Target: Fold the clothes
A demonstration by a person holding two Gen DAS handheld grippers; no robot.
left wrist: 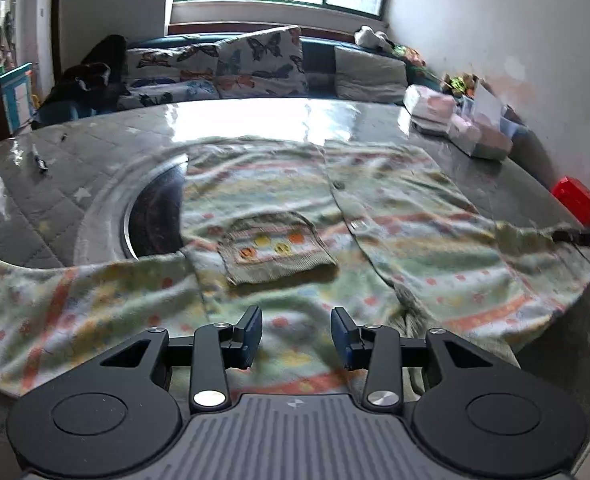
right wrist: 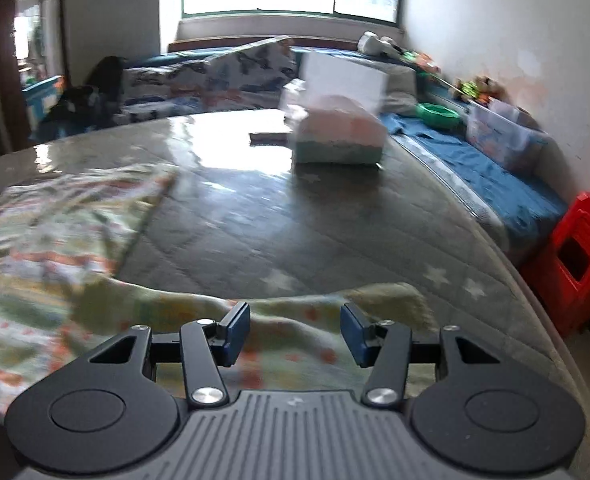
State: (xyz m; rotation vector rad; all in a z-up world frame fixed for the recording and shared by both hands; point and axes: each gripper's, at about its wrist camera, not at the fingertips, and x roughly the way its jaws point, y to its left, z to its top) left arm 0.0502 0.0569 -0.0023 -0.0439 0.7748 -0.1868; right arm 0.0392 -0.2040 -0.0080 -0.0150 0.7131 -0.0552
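a patterned knit cardigan (left wrist: 279, 200), pale green with orange and yellow stripes and dots, is seen spread front-up across a grey quilted table (left wrist: 55, 200), with one sleeve stretched toward the near left edge and the other toward the right edge. a small pocket (left wrist: 275, 248) is stitched on the front. the left gripper (left wrist: 297, 336) is held just above the lower hem area, its blue-padded fingers spread apart with nothing between them. the right gripper (right wrist: 295, 334) is poised over the right sleeve (right wrist: 335, 312), fingers likewise parted and empty.

the garment is judged to be light, soft and limp; it would sag and bunch if lifted at one point, and could slide on the glossy table cover. a sleeve cuff or the hem edge is judged the best place to be pinched, where the knit is thicker.

the whole garment, its button placket and pocket are shown only by the left wrist view. a red plastic stool (right wrist: 575, 260), a blue-covered bench and a stack of folded items (right wrist: 339, 136) at the far side are shown more plainly by the right wrist view, though with motion blur.
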